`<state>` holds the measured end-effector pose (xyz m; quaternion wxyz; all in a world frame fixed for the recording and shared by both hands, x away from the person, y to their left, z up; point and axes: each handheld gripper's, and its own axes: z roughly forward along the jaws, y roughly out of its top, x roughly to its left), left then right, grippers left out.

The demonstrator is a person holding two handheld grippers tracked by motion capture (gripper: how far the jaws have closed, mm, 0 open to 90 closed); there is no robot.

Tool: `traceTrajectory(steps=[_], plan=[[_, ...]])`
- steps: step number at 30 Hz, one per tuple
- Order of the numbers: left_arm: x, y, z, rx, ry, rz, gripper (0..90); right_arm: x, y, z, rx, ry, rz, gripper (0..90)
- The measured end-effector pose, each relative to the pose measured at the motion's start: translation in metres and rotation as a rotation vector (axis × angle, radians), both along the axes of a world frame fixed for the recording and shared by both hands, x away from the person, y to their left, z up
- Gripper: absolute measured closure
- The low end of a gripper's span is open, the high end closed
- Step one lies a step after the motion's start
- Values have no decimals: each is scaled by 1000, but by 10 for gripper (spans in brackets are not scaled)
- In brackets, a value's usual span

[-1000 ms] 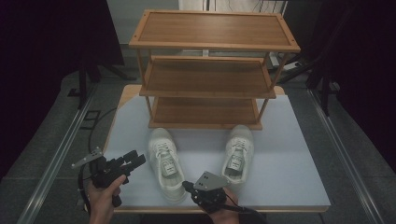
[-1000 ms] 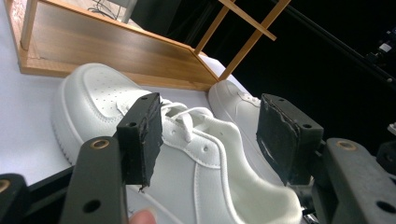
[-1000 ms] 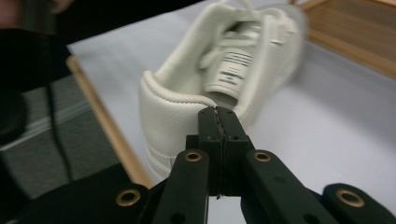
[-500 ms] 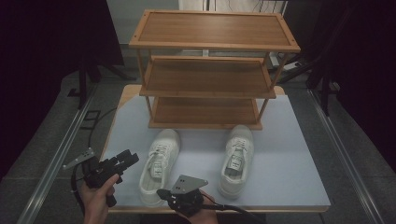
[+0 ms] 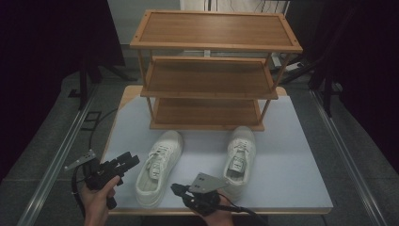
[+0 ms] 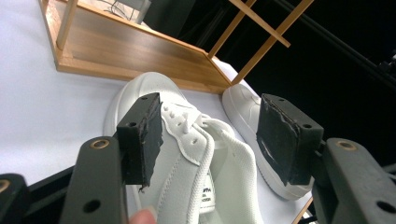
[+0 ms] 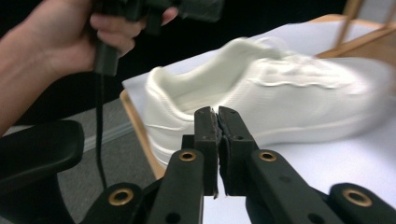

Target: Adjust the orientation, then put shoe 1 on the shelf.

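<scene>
Two white sneakers lie on the pale table (image 5: 287, 160). The left sneaker (image 5: 157, 167) points toe up and right, its heel near the front edge. The right sneaker (image 5: 240, 157) lies straight beside it. My left gripper (image 5: 128, 161) hangs open just left of the left sneaker (image 6: 187, 154), which sits beyond its wide jaws (image 6: 210, 135). My right gripper (image 5: 176, 189) sits at the front edge, pointing left at that sneaker's heel (image 7: 177, 107). Its jaws (image 7: 217, 112) have just been opening by a sliver, pads still nearly touching, nothing between them.
A three-shelf wooden rack (image 5: 207, 77) stands at the back of the table, its bottom shelf (image 6: 130, 51) just behind the sneakers' toes. The hand holding the left gripper (image 7: 116, 28) is beyond the heel in the right gripper view. Dark floor and rails surround the table.
The left sneaker's heel has swung to the left, so the shoe now lies slanted. My right gripper has shifted left along the front edge. The left gripper stayed about where it was.
</scene>
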<state>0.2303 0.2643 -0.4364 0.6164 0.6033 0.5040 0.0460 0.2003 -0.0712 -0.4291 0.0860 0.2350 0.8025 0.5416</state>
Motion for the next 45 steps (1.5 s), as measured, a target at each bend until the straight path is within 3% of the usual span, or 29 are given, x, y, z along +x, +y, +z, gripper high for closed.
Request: traceTrajectory(steps=[1, 3, 7, 12, 17, 24, 33, 38, 42, 45], plan=[[0, 0, 0, 0, 0, 0, 404, 0, 0, 0, 0, 0, 0, 839], [0, -2, -1, 9, 4, 0, 400, -1, -23, 4, 14, -18, -34, 784], [1, -3, -2, 35, 0, 21, 390, 0, -46, 6, 32, -21, -67, 728], [1, -4, -4, 61, -1, 26, 383, -1, -59, 5, 35, -20, -89, 692], [5, -9, -7, 115, -6, 52, 377, -2, -71, 4, 28, -16, -118, 660], [20, -23, -14, 183, 7, 29, 379, -1, -76, 6, 45, -12, -136, 653], [24, -38, -17, 258, 4, -7, 374, -2, -74, 3, 29, -3, -133, 647], [31, -47, -28, 325, 42, -1, 376, -2, -72, 2, 22, -4, -133, 646], [35, -49, -33, 352, 56, 18, 406, -1, -72, 1, 21, -1, -139, 646], [36, -50, -36, 357, 64, 19, 485, -2, -72, 0, 18, -1, -137, 646]])
